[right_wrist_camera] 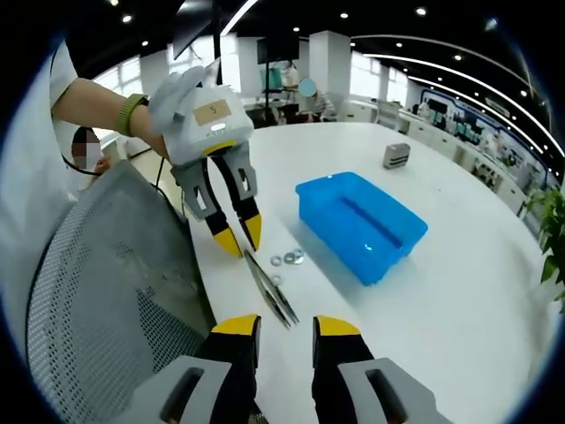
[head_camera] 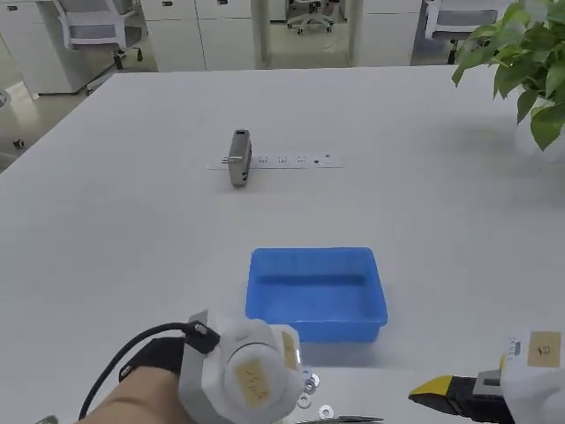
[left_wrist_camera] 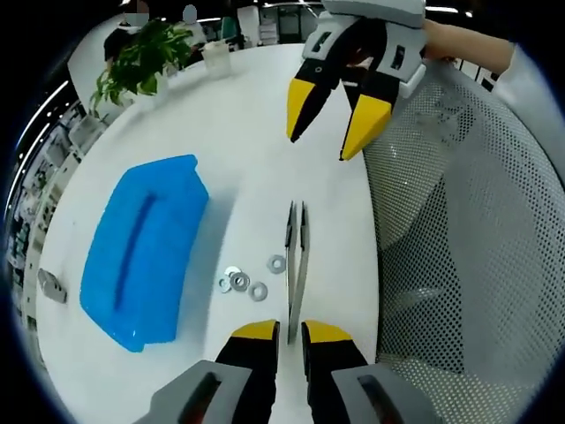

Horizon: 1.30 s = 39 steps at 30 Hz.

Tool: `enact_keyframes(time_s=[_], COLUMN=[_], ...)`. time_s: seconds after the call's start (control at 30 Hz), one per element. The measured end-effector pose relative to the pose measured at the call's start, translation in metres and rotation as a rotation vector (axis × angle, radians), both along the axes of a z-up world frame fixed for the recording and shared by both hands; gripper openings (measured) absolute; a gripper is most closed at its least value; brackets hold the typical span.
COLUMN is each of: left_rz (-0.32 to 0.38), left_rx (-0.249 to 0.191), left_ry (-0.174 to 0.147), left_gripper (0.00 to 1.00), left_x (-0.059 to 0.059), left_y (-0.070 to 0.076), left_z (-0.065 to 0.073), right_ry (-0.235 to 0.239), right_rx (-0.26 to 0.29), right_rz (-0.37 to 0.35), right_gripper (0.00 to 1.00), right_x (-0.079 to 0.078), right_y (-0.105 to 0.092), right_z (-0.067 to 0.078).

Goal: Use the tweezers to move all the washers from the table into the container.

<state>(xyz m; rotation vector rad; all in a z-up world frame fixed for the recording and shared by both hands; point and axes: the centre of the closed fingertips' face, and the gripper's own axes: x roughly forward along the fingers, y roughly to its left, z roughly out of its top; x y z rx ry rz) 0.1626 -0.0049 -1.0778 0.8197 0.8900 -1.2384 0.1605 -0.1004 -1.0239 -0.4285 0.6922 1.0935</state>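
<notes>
Your left gripper (left_wrist_camera: 291, 334) is keeping its jaws slightly apart, clamping nothing, with one end of the tweezers (left_wrist_camera: 296, 256) lying flat on the white table (left_wrist_camera: 247, 132) right at the tips. Your right gripper (left_wrist_camera: 340, 119) is pointing at the other end with its jaws spread wide and empty, not touching it. The washers (left_wrist_camera: 247, 281) are sitting in a loose cluster just beside the tweezers. The blue container (left_wrist_camera: 141, 247) is sitting just past them. Further back, a power strip (head_camera: 282, 161) is lying on the table.
</notes>
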Motion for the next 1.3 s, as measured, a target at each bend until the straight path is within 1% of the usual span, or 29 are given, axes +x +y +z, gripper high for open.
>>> enact_keyframes(time_s=[0.07, 0.13, 0.27, 0.3, 0.33, 0.47, 0.5, 0.6, 0.7, 0.77, 0.93, 1.0, 1.07, 1.1, 1.17, 1.3], left_rz=[-0.018, -0.031, -0.071, -0.076, -0.085, -0.113, -0.123, -0.142, -0.136, -0.128, -0.110, -0.110, -0.108, -0.106, -0.104, -0.116], left_rx=[0.013, 0.017, 0.030, 0.031, 0.032, 0.025, 0.027, 0.017, -0.003, -0.019, -0.041, -0.054, -0.057, -0.063, -0.076, -0.090], left_ry=[-0.015, -0.016, -0.033, -0.033, -0.030, -0.044, -0.064, -0.083, -0.082, -0.083, -0.086, -0.094, -0.098, -0.105, -0.107, -0.117], left_gripper=[0.03, 0.00, 0.00, 0.00, 0.00, 0.00, 0.00, 0.00, 0.00, 0.00, 0.00, 0.00, 0.00, 0.00, 0.00, 0.00], left_x=[0.002, 0.001, 0.001, 0.000, -0.002, -0.005, -0.004, -0.008, -0.012, -0.015, -0.020, -0.022, -0.023, -0.022, -0.023, -0.025], left_y=[-0.001, -0.002, -0.002, -0.002, -0.002, -0.001, 0.000, 0.001, 0.003, 0.005, 0.008, 0.007, 0.006, 0.005, 0.001, -0.007], left_z=[-0.001, -0.001, -0.002, -0.002, -0.001, 0.003, 0.005, 0.013, 0.022, 0.029, 0.043, 0.049, 0.055, 0.059, 0.067, 0.076], right_ry=[0.007, 0.012, 0.024, 0.024, 0.026, 0.025, 0.026, 0.029, 0.024, 0.025, 0.018, 0.012, 0.011, 0.009, 0.007, 0.000], right_rx=[-0.003, -0.006, -0.008, -0.007, -0.007, -0.013, -0.014, -0.017, -0.028, -0.025, -0.018, -0.018, -0.019, -0.017, -0.014, 0.000], right_rz=[0.002, 0.006, 0.013, 0.014, 0.017, 0.028, 0.031, 0.038, 0.049, 0.056, 0.078, 0.090, 0.103, 0.110, 0.126, 0.158], right_gripper=[0.19, 0.18, 0.17, 0.17, 0.16, 0.17, 0.17, 0.18, 0.19, 0.20, 0.21, 0.21, 0.22, 0.22, 0.23, 0.25], right_x=[-0.001, -0.001, -0.003, -0.004, -0.005, -0.006, -0.007, -0.007, -0.006, -0.005, -0.005, -0.005, -0.006, -0.006, -0.006, -0.007], right_y=[0.000, 0.000, 0.001, 0.002, 0.002, 0.006, 0.006, 0.008, 0.011, 0.014, 0.022, 0.026, 0.028, 0.030, 0.033, 0.043], right_z=[-0.002, -0.003, -0.007, -0.008, -0.008, -0.011, -0.012, -0.015, -0.018, -0.019, -0.017, -0.017, -0.018, -0.018, -0.018, -0.017])
